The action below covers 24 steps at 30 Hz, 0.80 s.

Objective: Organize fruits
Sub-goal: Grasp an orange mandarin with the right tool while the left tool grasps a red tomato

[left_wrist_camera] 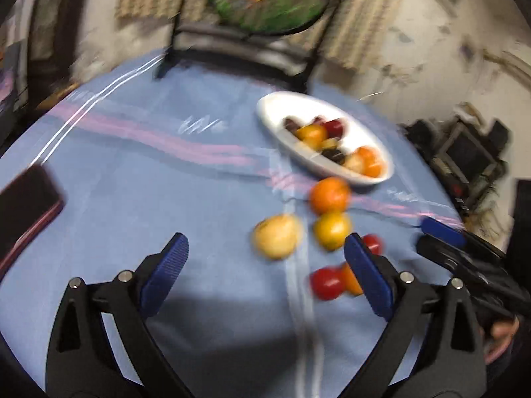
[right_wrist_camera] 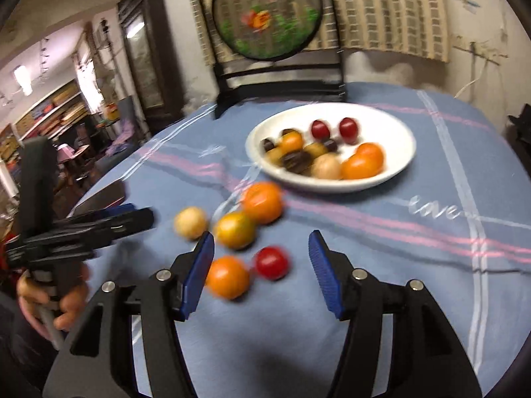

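A white bowl (right_wrist_camera: 395,139) (left_wrist_camera: 275,106) holds several small fruits: orange, red, dark and pale ones. Loose fruits lie on the blue cloth in front of it: an orange (right_wrist_camera: 262,200) (left_wrist_camera: 330,195), a yellow-green fruit (right_wrist_camera: 235,229) (left_wrist_camera: 332,230), a pale round fruit (right_wrist_camera: 190,222) (left_wrist_camera: 278,237), a red tomato (right_wrist_camera: 271,262) (left_wrist_camera: 327,283) and a small orange fruit (right_wrist_camera: 228,277). My right gripper (right_wrist_camera: 260,258) is open and empty, just above the red tomato and small orange fruit. My left gripper (left_wrist_camera: 265,258) is open and empty, near the pale fruit. Both views are blurred.
The table has a blue cloth (right_wrist_camera: 431,265) with pink and white stripes. A dark phone (left_wrist_camera: 23,205) lies at the left. A black stand with a round picture (right_wrist_camera: 265,16) rises behind the bowl. The left gripper shows in the right wrist view (right_wrist_camera: 93,229).
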Motion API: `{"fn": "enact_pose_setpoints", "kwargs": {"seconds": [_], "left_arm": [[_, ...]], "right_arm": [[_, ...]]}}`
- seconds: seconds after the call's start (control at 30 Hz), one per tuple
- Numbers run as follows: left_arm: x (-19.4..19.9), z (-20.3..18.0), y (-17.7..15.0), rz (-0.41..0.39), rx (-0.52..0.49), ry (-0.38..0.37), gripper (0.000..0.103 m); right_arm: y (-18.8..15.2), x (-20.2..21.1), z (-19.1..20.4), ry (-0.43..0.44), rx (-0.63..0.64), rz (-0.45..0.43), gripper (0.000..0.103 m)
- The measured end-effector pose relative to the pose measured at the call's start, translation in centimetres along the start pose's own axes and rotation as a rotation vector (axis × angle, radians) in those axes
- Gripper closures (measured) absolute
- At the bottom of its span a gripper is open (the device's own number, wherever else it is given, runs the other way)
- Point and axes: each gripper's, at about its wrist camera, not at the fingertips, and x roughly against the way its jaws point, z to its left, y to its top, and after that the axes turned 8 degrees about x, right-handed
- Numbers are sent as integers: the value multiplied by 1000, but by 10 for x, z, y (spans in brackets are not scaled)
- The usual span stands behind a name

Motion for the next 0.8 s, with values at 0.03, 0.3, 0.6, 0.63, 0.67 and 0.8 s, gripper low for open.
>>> {"fn": "enact_pose_setpoints", "kwargs": {"seconds": [0.03, 0.3, 0.6, 0.63, 0.67, 0.8], "left_arm": [[1, 4, 0, -12, 20, 8, 6], [3, 4, -1, -68, 1, 108, 6], [7, 2, 1, -80, -10, 90, 6], [7, 2, 1, -81, -10, 89, 6], [7, 2, 1, -83, -10, 87, 6], [9, 1, 1, -91, -13, 80, 6]], "right_arm": [[-2, -2, 7, 13, 14, 16, 43], [-11, -25, 23, 32, 30, 125, 48], [-15, -35, 28, 34, 21, 163, 50], [-16, -36, 28, 32, 19, 166, 50], [-16, -37, 28, 32, 16, 170, 50], [-15, -43, 25, 38, -9, 180, 51]]}}
